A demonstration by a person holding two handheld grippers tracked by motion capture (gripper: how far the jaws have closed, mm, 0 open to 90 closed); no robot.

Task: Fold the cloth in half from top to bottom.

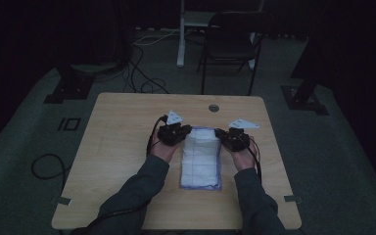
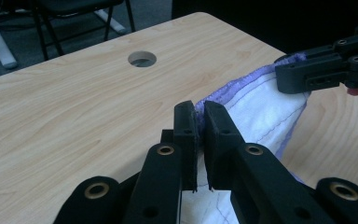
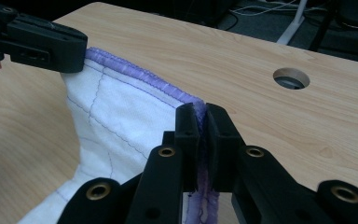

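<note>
On the left, the left gripper (image 1: pixel 185 131) reaches forward from a grey-sleeved forearm, its jaws pinched on the far left corner of the white quilted cloth with purple stitched edging (image 1: pixel 200 159). The cloth (soft, grid-stitched) lies mid-table on the pale wood-grain table (image 1: pixel 122 147), its far edge lifted. On the right, the right gripper (image 1: pixel 220 133) clamps the far right corner likewise.

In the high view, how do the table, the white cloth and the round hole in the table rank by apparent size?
1. table
2. white cloth
3. round hole
The differences are plain, so nearness to the camera does not alter the order.
</note>
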